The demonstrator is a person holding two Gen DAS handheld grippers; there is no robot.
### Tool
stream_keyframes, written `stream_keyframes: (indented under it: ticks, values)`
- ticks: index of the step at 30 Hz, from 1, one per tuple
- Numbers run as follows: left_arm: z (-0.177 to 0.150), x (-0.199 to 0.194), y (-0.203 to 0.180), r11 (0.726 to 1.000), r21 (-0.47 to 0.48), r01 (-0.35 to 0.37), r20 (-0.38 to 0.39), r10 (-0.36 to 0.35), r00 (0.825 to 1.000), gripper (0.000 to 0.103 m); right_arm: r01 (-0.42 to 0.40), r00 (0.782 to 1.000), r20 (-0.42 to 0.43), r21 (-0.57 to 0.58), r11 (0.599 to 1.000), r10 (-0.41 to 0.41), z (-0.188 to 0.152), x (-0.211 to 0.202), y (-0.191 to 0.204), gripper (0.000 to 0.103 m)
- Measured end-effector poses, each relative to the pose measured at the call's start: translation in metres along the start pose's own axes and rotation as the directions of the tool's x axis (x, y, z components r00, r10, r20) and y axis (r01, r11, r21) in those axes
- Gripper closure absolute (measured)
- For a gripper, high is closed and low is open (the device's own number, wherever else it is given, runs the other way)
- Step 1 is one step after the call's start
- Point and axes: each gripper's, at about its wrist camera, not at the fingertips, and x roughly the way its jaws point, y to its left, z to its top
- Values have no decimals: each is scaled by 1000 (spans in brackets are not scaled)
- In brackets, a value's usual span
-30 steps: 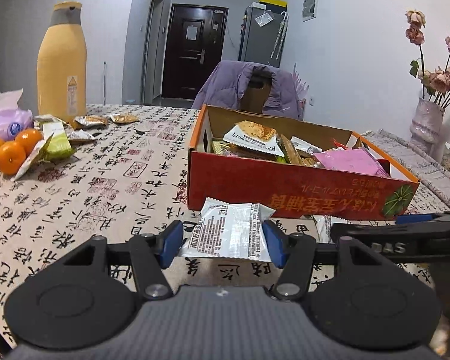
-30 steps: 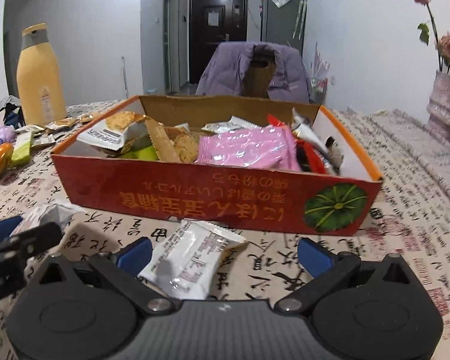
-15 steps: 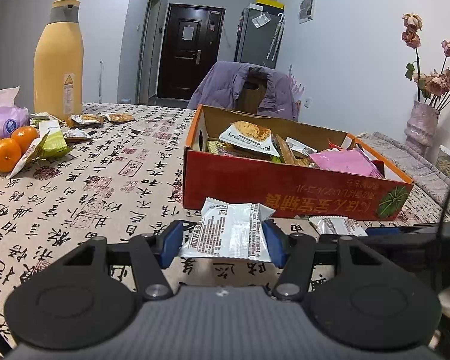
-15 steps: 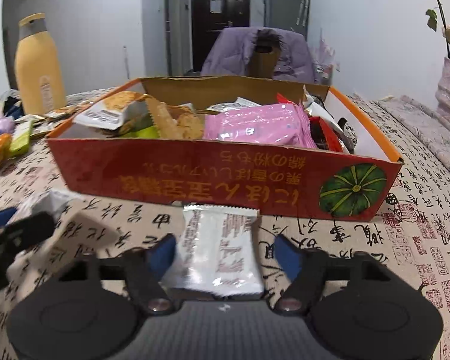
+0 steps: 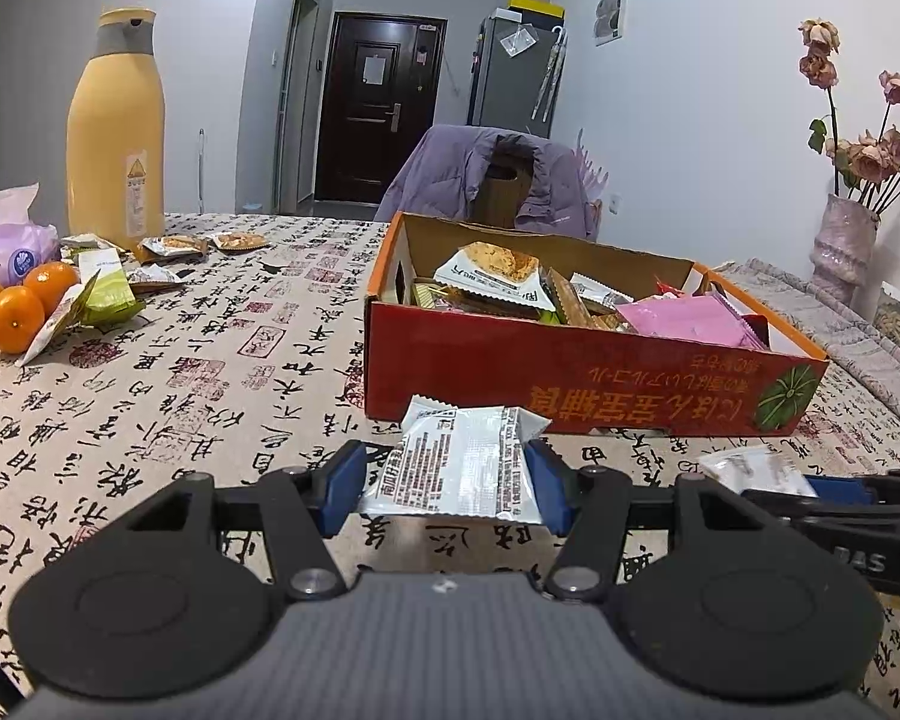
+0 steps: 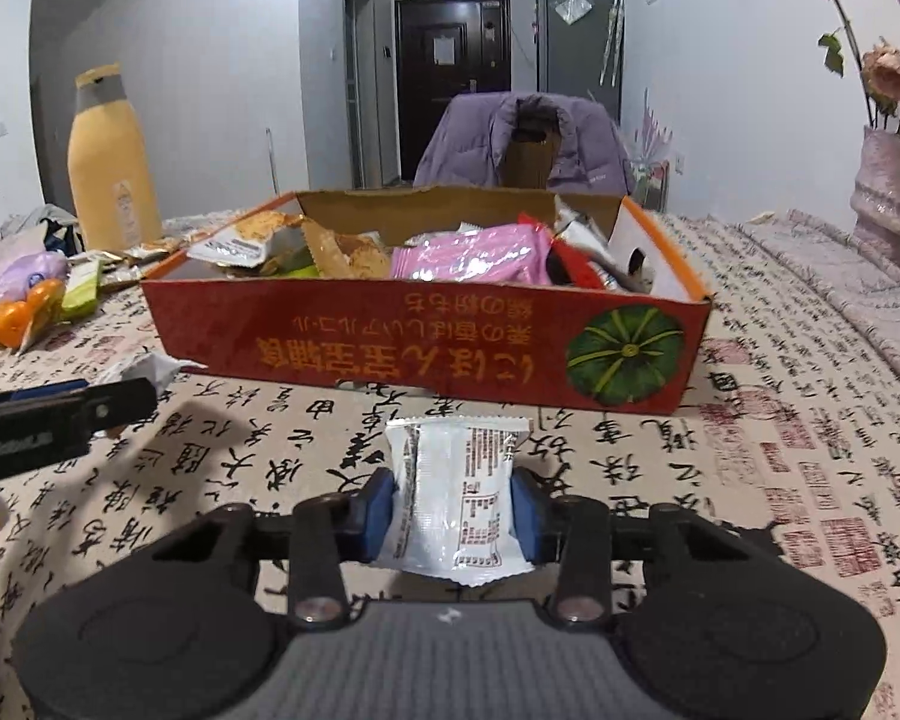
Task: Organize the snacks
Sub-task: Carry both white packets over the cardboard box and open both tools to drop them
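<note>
White foil snack packet [image 6: 457, 498] now sits between right gripper [image 6: 455, 507] jaws, closing from wide-open a second ago, at 6 o'clock of red cardboard box [image 6: 426, 348]; left gripper [image 5: 447, 489] unchanged, clamping its own white packet [image 5: 459, 468].

Layout on the surface [image 5: 222, 360]. The box [image 5: 570, 372] is placed at 1 o'clock in the left wrist view, with packets lying in it. One packet [image 5: 462, 468] is positioned before its near wall; a second packet [image 6: 456, 498] lies at 4 o'clock. The bottle [image 5: 117, 132] and oranges [image 5: 15, 318] are set at 10 o'clock.
</note>
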Motion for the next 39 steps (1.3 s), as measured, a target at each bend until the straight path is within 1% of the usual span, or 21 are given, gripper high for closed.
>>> stream_keyframes:
  ticks: [3,9,14,18,28,34,39]
  values:
    - [0,-1,-3,1000,13,-6,3,6,1000,44,-2,1000,20,-3,1000,2,-2,-8,-3,63]
    - [7,-19,-10,999,33,-2,55,0,998,44,-4,998,67,10,1000,3,3,-22,-11,63]
    - [25,-37,-22,999,50,20,114,-26,993,44,1,994,112,16,1000,-3,14,-30,-17,63]
    - [41,-41,-33,998,62,21,150,-30,988,44,7,988,157,14,1000,-10,31,-35,-22,63]
    - [80,-13,-55,999,44,28,166,-35,985,44,13,969,248,5,1000,-14,84,-29,-28,63]
    - [101,10,-61,999,30,13,181,-18,983,44,9,965,261,0,1000,-8,108,-8,-31,63]
    - [117,32,-64,1000,16,-12,193,8,981,44,4,965,261,10,1000,-7,125,14,-32,63]
